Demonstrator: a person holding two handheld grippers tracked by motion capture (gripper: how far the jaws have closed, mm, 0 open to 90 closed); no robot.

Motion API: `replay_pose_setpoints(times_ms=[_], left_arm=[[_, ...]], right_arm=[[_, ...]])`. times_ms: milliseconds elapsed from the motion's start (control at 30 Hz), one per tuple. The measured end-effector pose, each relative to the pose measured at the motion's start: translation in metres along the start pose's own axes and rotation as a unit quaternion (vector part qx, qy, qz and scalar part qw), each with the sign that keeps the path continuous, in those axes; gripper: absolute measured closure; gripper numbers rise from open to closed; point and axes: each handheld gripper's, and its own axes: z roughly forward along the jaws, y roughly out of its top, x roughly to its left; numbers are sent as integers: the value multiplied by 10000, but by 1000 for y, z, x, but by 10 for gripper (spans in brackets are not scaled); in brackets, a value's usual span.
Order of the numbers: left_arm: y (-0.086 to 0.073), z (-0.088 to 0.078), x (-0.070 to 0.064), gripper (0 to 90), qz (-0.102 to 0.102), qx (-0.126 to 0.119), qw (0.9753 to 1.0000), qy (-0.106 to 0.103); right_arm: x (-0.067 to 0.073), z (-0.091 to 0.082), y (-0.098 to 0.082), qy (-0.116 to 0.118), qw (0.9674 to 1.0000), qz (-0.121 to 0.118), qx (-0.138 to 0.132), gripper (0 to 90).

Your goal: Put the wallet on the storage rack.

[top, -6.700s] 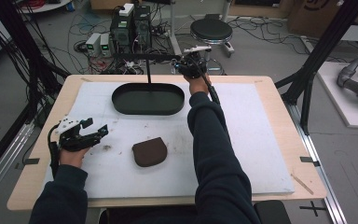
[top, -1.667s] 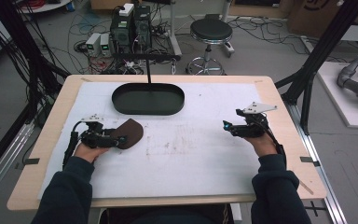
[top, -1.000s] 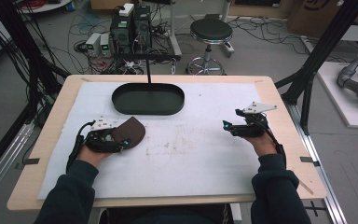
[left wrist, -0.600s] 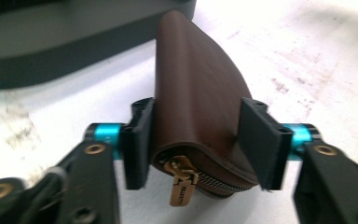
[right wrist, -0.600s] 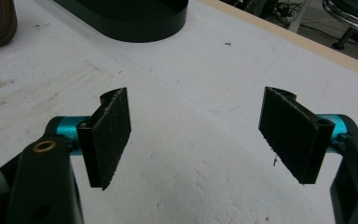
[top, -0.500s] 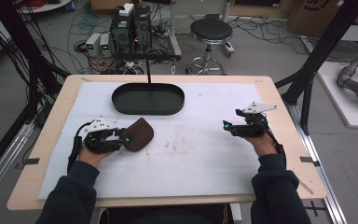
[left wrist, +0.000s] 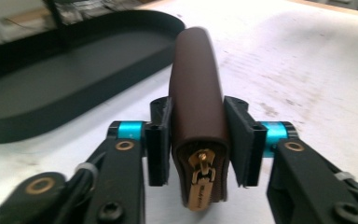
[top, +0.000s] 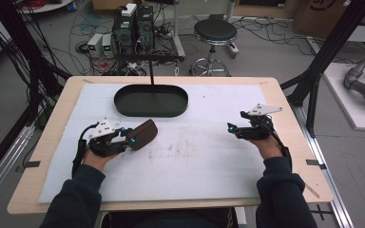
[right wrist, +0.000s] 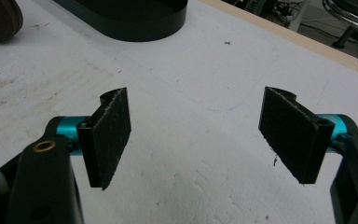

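The left gripper (left wrist: 198,140) clamps a brown zip pouch (left wrist: 198,107) near the black oval tray (top: 151,100), left of centre; the right gripper (right wrist: 200,135) rests far right, jaws wide

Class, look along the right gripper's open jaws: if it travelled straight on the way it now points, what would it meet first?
Probably the black oval tray. The right gripper points across bare white mat, nothing between its open jaws, with the tray ahead and slightly left. Depth is unclear, so it might pass the tray's end and reach the table's wooden edge.
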Motion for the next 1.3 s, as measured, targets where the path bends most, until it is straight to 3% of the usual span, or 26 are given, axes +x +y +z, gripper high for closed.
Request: replay_pose_setpoints(times_ms=[367, 400, 433, 567, 667, 867, 1033, 1167, 1300], left_arm=[[-5, 11, 3, 470, -282, 307, 9991, -31], [-5, 11, 3, 528, -215, 338, 9991, -98], [-4, 11, 1, 641, -149, 344, 9993, -15], [-3, 11, 3, 662, -239, 305, 9992, -28], [0, 7, 8, 664, -401, 95, 9991, -17], [20, 0, 26, 665, -676, -357, 9970, 115], [46, 5, 43, 664, -781, -460, 9958, 138], [68, 17, 62, 662, -798, -342, 9961, 165], [78, 36, 75, 661, -766, -155, 9967, 232]], right_arm=[[-1, 0, 0, 5, 10000, -13, -4, 254], [-1, 0, 0, 5, 10000, -6, -1, 254], [-1, -1, 0, 7, 10000, -9, -5, 254], [-1, -1, -1, 6, 10000, 11, -26, 254], [-2, -2, -1, 13, 10000, 32, -44, 254], [-4, -3, -1, 12, 9999, 94, -103, 254], [-6, -4, -1, 26, 9998, 140, -158, 254], [-7, -5, -1, 30, 9997, 158, -177, 254], [-8, -5, -1, 60, 9997, 165, -191, 254]])
